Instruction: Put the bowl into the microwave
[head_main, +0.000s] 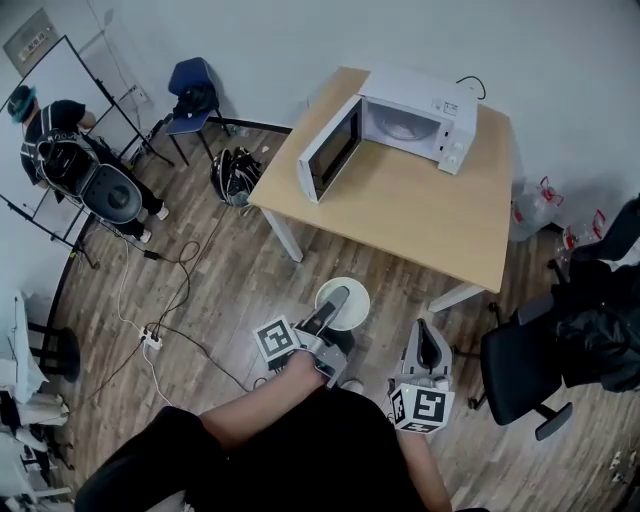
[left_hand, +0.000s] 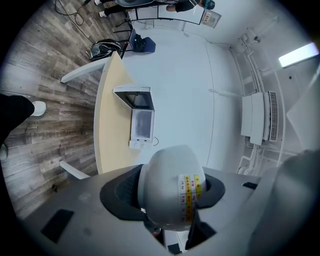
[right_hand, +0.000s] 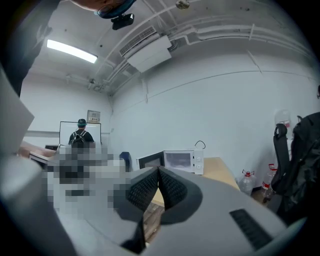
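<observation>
1. The left claw (head_main: 336, 300) is clamped on the bowl (head_main: 356, 298). In the left gripper view the white bowl fills the gap between the dark pads (left_hand: 119, 192), with a yellow label (left_hand: 190, 196) on its wall. In the head view its mouth faces up and one jaw lies across the rim.
2. The bowl hangs over the wooden floor (head_main: 240, 270), close in front of the person and short of the near edge of the tabletop (head_main: 420, 215). It does not touch the tabletop.
3. The relation that matters is that the microwave (head_main: 440, 112) stands at the far side of the tabletop, ahead of the left claw and somewhat to its right, well apart from the bowl. Its door (head_main: 328, 152) is swung wide on the left, and the lit cavity (head_main: 400, 122) faces the near-left side of the tabletop.
4. The open door stands out between the bowl and the left side of the cavity. By my reading, the bowl has to go in to the right of the door's free edge, not straight across it.
5. The left gripper view shows the microwave turned on its side, so this claw is rolled. I judge the bowl needs to stay level as it passes the lip of the cavity.
6. The right claw (head_main: 428, 342) hangs lower right, no nearer the microwave. Its jaws are pressed together with nothing between them (right_hand: 157, 186), so the carrying falls to the left claw.
</observation>
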